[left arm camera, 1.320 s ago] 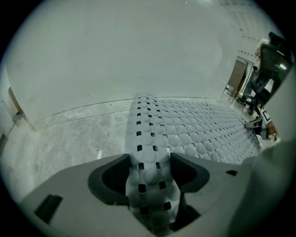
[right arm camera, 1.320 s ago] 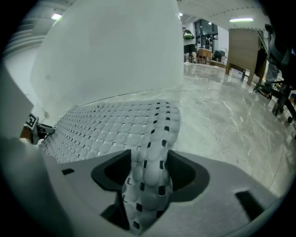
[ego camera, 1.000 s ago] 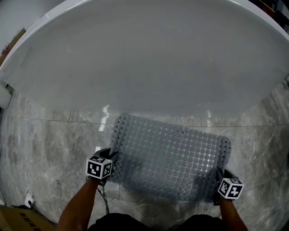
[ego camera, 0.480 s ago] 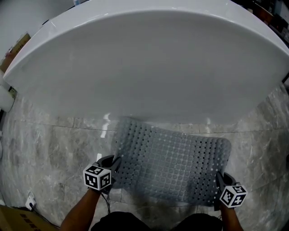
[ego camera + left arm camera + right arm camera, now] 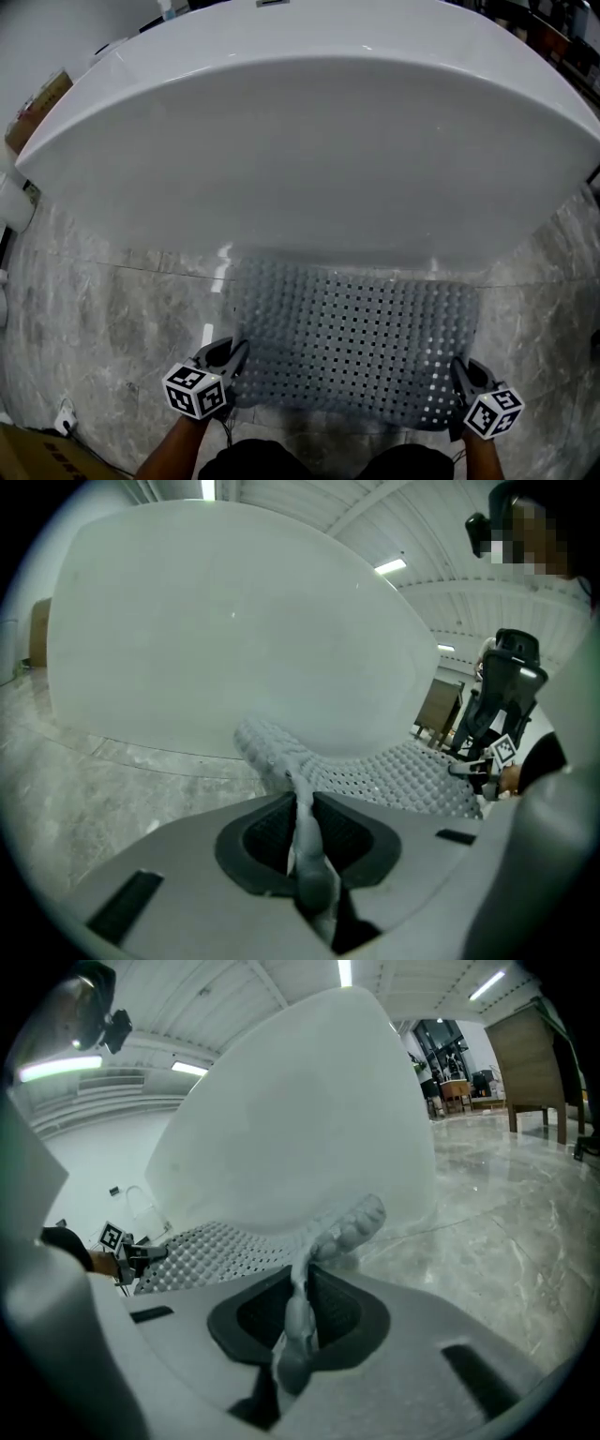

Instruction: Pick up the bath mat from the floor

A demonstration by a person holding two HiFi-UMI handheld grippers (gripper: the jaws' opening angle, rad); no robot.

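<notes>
Left gripper pinches the bath mat at its near-left corner | right gripper pinches the near-right corner, jaws nearly together | mat hangs stretched between them, near edge off the floor, far edge low by the bathtub | done: your grasp; left, likely: raise it fully clear.

Left gripper and right gripper reach forward, jaws clamped.
</notes>
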